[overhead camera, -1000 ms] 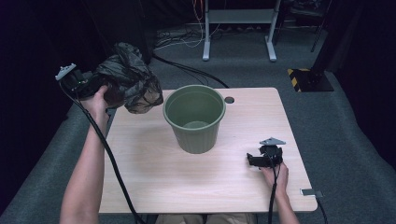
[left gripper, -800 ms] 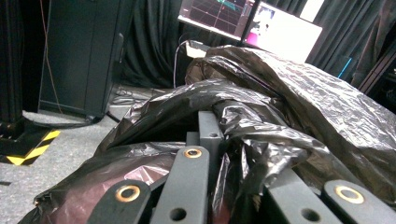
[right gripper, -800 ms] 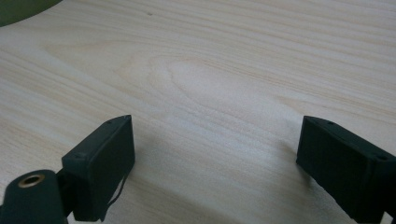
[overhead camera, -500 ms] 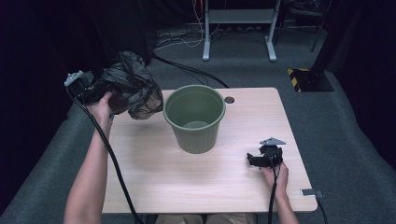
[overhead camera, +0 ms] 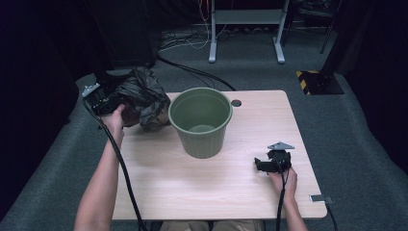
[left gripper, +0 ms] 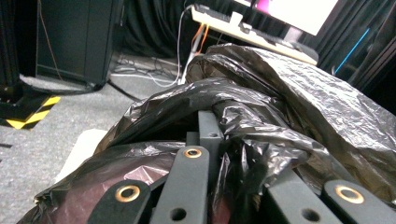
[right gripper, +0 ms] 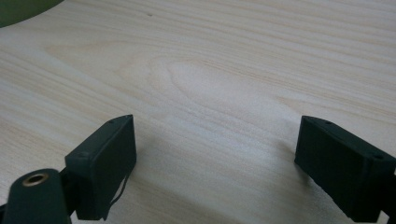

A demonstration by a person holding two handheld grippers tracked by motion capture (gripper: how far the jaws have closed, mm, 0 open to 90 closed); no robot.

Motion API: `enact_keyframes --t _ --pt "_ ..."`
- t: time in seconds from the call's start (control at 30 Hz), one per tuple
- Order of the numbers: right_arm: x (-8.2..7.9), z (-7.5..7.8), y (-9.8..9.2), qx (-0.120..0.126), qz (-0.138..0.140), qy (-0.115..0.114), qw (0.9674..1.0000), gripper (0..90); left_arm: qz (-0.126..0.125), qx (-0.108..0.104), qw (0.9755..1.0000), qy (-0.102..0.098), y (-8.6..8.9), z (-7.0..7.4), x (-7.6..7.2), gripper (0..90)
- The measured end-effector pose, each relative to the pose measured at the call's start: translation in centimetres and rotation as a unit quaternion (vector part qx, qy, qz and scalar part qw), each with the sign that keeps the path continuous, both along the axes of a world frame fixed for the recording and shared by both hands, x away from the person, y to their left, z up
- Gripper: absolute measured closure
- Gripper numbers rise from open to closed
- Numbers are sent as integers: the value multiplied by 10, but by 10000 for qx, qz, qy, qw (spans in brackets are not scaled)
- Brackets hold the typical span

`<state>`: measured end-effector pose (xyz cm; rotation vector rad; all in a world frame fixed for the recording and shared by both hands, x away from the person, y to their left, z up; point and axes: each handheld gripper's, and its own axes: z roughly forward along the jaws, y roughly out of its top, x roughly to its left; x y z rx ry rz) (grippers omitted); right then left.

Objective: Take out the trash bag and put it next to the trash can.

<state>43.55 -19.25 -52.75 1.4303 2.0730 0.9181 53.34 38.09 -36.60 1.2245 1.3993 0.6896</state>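
Black plastic bag (left gripper: 261, 116) pinched between the left gripper's (overhead camera: 103, 98) pressed-together jaws, beside the green bucket (overhead camera: 200, 122).

Green bin (overhead camera: 200, 120) blocks mid-table; bare table (overhead camera: 192, 187) lies open before it.

bag (left gripper: 299, 102): thin black plastic film, crinkled and glossy, bunched between and over the jaws of the left gripper (overhead camera: 103, 101)
bucket (overhead camera: 200, 122): green plastic, smooth, matt
table (right gripper: 224, 79): pale wood grain, smooth with a soft sheen, bare beneath and ahead of the jaws of the right gripper (right gripper: 215, 161)
jaws: black, matt, with brass-coloured rivets
floor (overhead camera: 337, 130): grey carpet, rough and dull
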Motion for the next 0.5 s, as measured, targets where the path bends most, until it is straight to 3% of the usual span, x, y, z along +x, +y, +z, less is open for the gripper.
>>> enact_keyframes --t 0.13,0.5 --pt "0 0 0 1 -1 -2 10000 117 -101 300 9994 152 -9 -11 4 899" --pt "0 0 0 4 -3 -4 10000 121 -297 700 9958 508 -27 -41 11 899"
